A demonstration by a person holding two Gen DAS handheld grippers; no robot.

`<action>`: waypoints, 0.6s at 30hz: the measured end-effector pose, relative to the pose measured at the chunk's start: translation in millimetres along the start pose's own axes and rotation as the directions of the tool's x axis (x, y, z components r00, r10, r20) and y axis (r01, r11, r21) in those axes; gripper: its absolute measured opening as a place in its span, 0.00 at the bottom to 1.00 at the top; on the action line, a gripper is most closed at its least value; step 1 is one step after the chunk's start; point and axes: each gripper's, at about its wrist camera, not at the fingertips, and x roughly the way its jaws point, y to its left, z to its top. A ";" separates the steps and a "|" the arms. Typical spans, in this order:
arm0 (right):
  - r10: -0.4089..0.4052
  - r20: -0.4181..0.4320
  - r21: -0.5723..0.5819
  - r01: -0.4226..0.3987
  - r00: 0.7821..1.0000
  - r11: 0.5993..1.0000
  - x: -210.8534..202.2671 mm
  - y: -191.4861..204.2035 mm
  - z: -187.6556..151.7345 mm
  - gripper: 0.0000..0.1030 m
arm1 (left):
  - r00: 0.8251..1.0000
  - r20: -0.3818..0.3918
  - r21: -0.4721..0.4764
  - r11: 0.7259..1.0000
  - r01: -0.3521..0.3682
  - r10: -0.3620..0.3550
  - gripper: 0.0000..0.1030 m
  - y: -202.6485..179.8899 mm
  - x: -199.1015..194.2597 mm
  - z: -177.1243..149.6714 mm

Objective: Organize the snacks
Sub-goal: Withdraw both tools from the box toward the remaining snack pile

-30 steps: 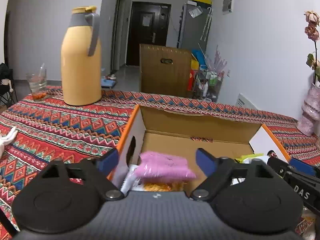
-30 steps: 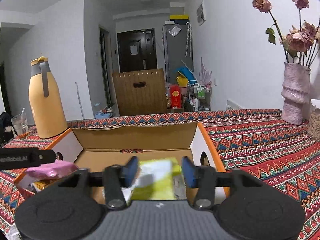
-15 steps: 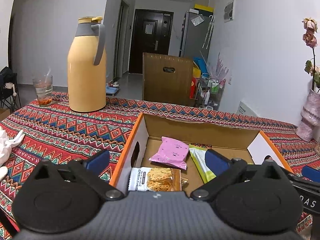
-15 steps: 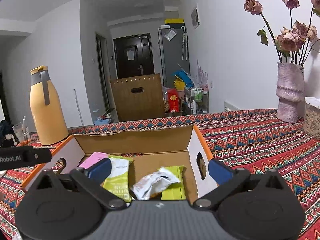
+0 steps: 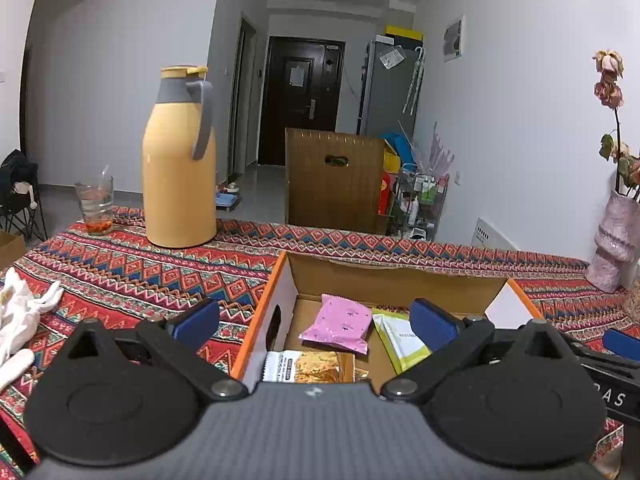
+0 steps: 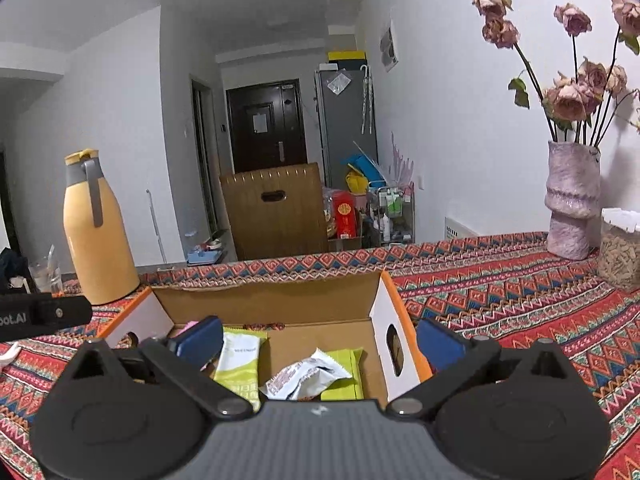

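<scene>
An open cardboard box (image 5: pixel 392 280) with orange edges sits on the patterned tablecloth; it also shows in the right wrist view (image 6: pixel 280 304). Inside lie a pink packet (image 5: pixel 338 323), a green-and-white packet (image 5: pixel 400 338) and a white-and-gold packet (image 5: pixel 310 366). The right wrist view shows the green-and-white packet (image 6: pixel 238 360), a crumpled white wrapper (image 6: pixel 306 374) and a green packet (image 6: pixel 344 376). My left gripper (image 5: pixel 314 322) is open and empty above the box's near left side. My right gripper (image 6: pixel 318 338) is open and empty above the box's near right side.
A tall yellow thermos (image 5: pixel 178 160) and a glass (image 5: pixel 96 206) stand at the back left. A pink vase with dried roses (image 6: pixel 570 200) and a jar (image 6: pixel 620 248) stand at the right. White cloth (image 5: pixel 18 316) lies at the left edge.
Both grippers have opened wide and let go: the left dropped the pink packet and the right dropped the green packet into the box. Both grippers have risen and drawn back a little.
</scene>
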 end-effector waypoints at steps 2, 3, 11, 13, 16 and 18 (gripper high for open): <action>0.001 0.010 -0.007 -0.001 1.000 1.000 -7.3 1.1 3.5 1.00 | 1.000 0.004 0.002 1.000 0.002 -0.002 1.00 0.3 -6.0 1.9; 0.002 0.016 -0.011 -0.002 1.000 1.000 -11.1 1.8 4.5 1.00 | 1.000 0.005 0.005 1.000 0.002 -0.002 1.00 0.5 -9.5 2.6; 0.022 0.024 -0.030 -0.021 0.999 0.999 -44.0 5.9 3.7 1.00 | 1.000 0.020 0.032 0.999 0.002 -0.003 1.00 10.2 -47.4 -2.2; 0.026 0.016 -0.038 -0.025 1.000 0.999 -52.7 6.7 -0.2 1.00 | 1.000 0.021 0.037 0.999 0.002 -0.003 1.00 13.5 -56.9 -6.4; 0.032 0.001 -0.049 -0.032 0.999 0.998 -66.2 7.3 -8.8 1.00 | 1.000 0.008 0.040 0.999 0.004 -0.004 1.00 19.7 -68.7 -15.4; 0.035 -0.012 -0.055 -0.035 0.999 0.998 -73.9 7.4 -16.3 1.00 | 1.000 -0.004 0.040 0.999 0.004 -0.004 1.00 25.5 -74.6 -22.7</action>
